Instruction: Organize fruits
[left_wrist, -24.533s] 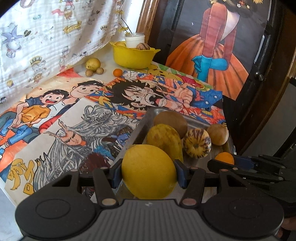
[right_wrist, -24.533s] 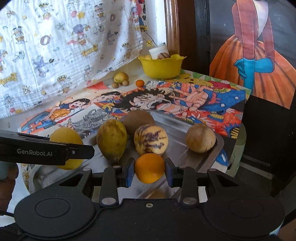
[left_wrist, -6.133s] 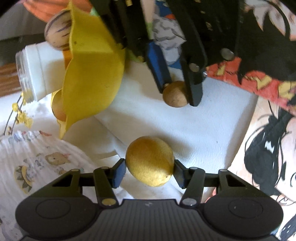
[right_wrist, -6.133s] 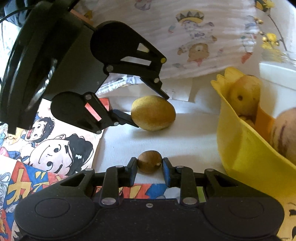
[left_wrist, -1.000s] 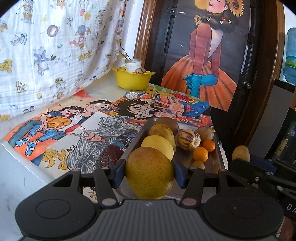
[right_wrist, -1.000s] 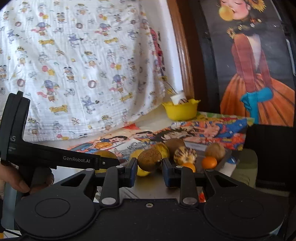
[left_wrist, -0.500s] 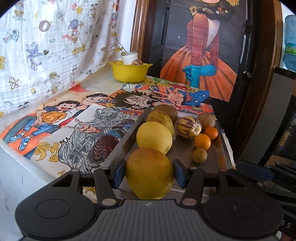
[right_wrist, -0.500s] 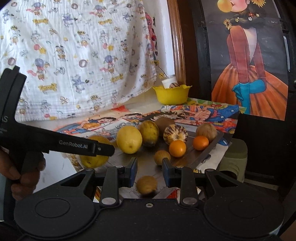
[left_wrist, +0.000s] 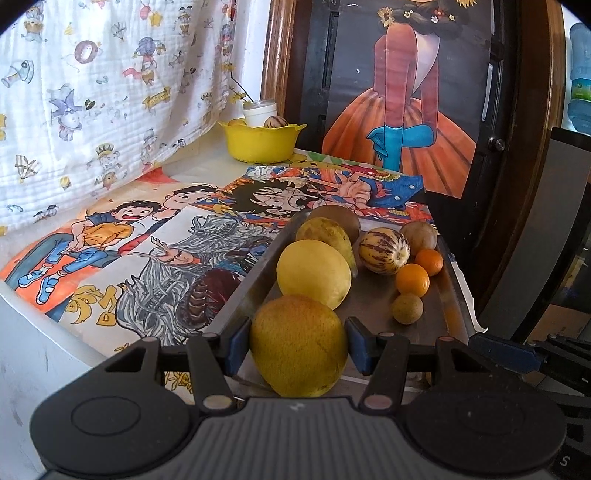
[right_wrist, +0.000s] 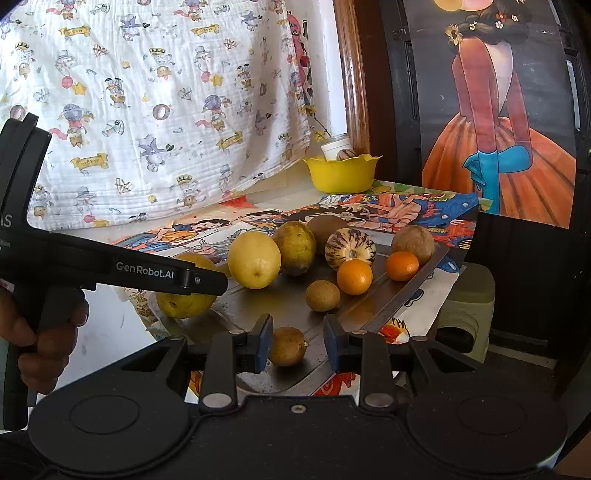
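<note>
My left gripper is shut on a large round yellow fruit, which hangs over the near end of the metal tray. In the right wrist view that fruit shows behind the left gripper's finger. A small brown fruit lies on the tray. My right gripper stands around it, jaws narrowly apart. The fruit is against the left pad, with a gap to the right pad. Further along the tray lie a lemon-yellow fruit, a striped melon, two oranges and several brown fruits.
A yellow bowl holding fruit stands at the table's far end beside a white jar. Cartoon drawings cover the table left of the tray. A patterned cloth hangs behind. A person's hand holds the left gripper's handle.
The small brown fruit has left the right gripper's pads and now rests on the tray, and the right gripper has sunk down around it. The left gripper still holds its fruit.
</note>
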